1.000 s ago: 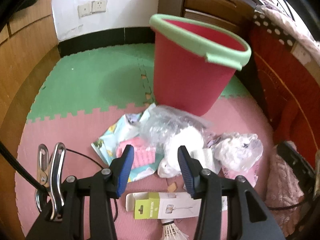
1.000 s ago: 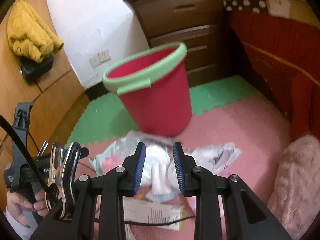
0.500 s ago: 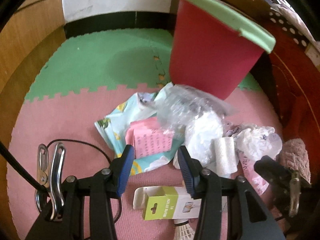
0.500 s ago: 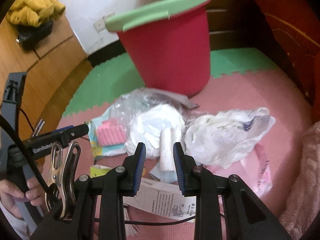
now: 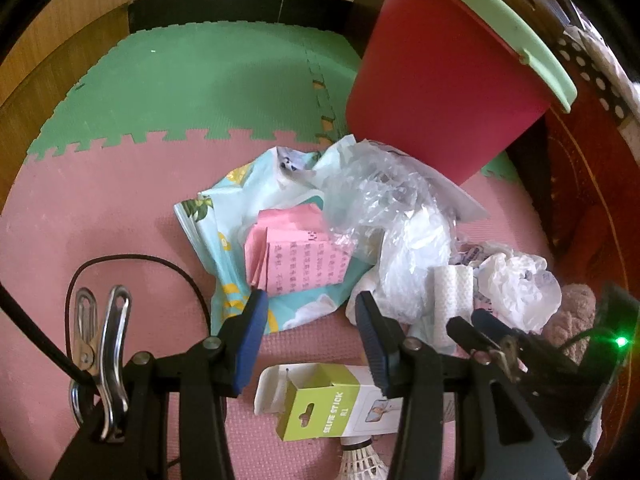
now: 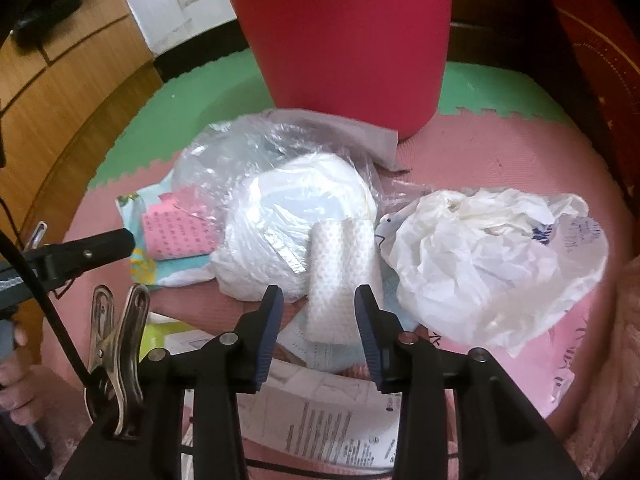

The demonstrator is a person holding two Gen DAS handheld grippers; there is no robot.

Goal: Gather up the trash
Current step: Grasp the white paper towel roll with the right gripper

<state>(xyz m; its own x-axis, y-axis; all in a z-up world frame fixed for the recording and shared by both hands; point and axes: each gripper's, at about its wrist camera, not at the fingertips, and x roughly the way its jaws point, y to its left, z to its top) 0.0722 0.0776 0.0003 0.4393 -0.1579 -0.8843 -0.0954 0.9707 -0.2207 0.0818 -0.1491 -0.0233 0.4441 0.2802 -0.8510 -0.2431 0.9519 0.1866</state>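
**Trash heap on the foam mat, both grippers low over it**

Foam puzzle mats cover the floor: a pink section under the litter and a green section beyond it, running to a black skirting board and a white wall. Wooden cabinet fronts curve along the left, and I see a double wall socket in the right wrist view.

One red bucket with a pale green rim stands at the seam of the two colours, right behind the heap.

I count the trash: one clear plastic bag with white stuffing, one folded white paper towel, one crumpled white plastic bag, one pink printed sheet lying on one pale blue patterned wrapper, one green-and-white selfie stick box, one shuttlecock at the bottom edge, and one printed leaflet under my right tool.

My left gripper stands partly open above the gap between wrapper and box, holding nothing. My right gripper is opening, its blue pads either side of the paper towel's near end and not pressing on it. A hand grips the left tool's handle at the frame edge.
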